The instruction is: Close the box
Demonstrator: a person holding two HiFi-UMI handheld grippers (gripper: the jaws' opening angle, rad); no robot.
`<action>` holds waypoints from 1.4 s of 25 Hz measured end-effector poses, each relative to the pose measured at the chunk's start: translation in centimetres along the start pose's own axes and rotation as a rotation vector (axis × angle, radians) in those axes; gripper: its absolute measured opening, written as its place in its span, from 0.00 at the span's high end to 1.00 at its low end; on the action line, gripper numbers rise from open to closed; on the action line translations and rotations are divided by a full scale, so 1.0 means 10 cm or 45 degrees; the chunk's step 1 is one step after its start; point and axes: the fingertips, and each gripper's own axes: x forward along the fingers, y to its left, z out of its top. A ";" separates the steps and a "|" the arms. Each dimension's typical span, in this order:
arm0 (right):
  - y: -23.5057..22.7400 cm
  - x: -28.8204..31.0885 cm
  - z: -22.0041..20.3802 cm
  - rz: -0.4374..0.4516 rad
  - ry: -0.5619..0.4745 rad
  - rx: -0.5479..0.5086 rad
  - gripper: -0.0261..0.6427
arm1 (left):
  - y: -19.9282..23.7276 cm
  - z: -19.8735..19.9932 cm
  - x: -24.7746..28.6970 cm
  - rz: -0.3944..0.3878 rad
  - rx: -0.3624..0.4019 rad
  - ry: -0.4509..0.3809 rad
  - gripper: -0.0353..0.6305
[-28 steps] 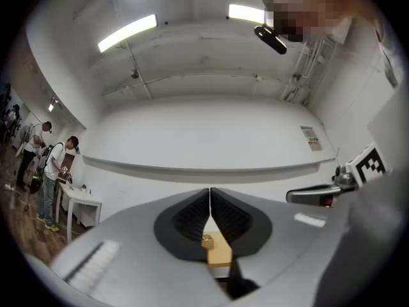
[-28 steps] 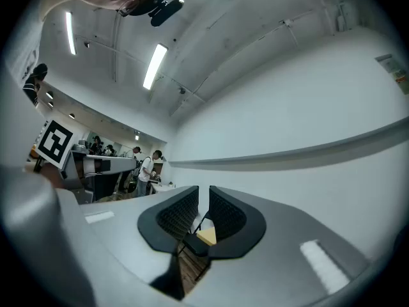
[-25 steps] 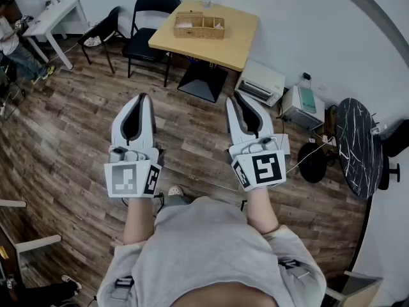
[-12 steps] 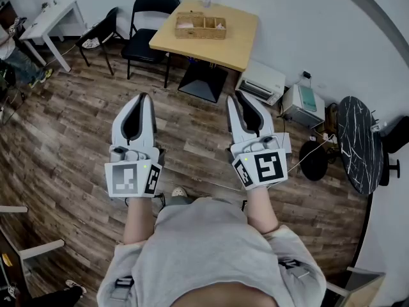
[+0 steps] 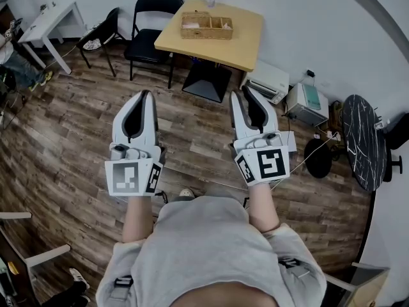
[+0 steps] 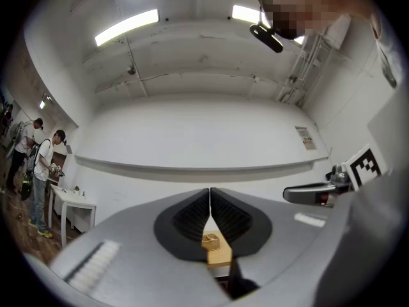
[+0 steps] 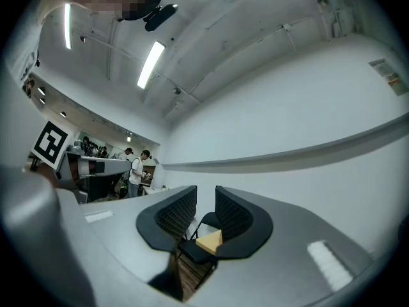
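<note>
A light woven box (image 5: 206, 25) with open compartments stands on a yellow table (image 5: 246, 43) at the far side of the room. Between the left jaws it also shows as the small box (image 6: 210, 241). Both grippers are held out in the air over the wood floor, well short of the table. The left gripper (image 5: 143, 96) is shut, its tips touching, and nothing is in it (image 6: 209, 190). The right gripper (image 5: 245, 93) stands a little open with nothing between its pads (image 7: 206, 190); its jaws have just been opening.
Two black folding chairs (image 5: 150, 5) stand left of the table, beside a white table (image 5: 48, 18). Grey machines (image 5: 271, 82) sit on the floor by the wall, and a round black table (image 5: 361, 142) is at the right. People (image 6: 38, 165) stand far off.
The yellow table and box sit slightly lower and nearer in the head view. Both grippers have shifted forward a little. The gap between the right jaws has widened.
</note>
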 end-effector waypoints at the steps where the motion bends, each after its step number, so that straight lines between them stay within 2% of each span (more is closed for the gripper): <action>1: 0.01 0.00 -0.02 -0.002 0.002 -0.003 0.85 | 0.00 -0.02 -0.01 -0.006 0.000 0.000 0.85; 6: 0.14 0.05 -0.08 -0.011 0.026 0.002 0.78 | 0.11 -0.09 -0.03 -0.030 -0.026 0.012 0.85; 13: -0.06 0.75 -0.16 -0.009 0.079 0.020 0.67 | 0.48 -0.19 0.54 -0.024 -0.047 0.066 0.85; 18: -0.07 0.87 -0.25 0.034 0.067 0.019 0.67 | 0.56 -0.25 0.58 0.004 -0.038 0.048 0.85; 26: 0.02 0.94 -0.26 0.085 -0.032 -0.038 0.67 | 0.67 -0.34 0.57 0.028 -0.023 -0.014 0.85; 32: -0.60 1.64 -0.40 0.106 -0.033 -0.041 0.67 | 0.70 -0.50 1.53 0.027 -0.011 0.004 0.85; 35: -0.79 1.83 -0.46 0.107 -0.037 -0.034 0.67 | 0.70 -0.55 1.78 0.034 -0.001 0.004 0.85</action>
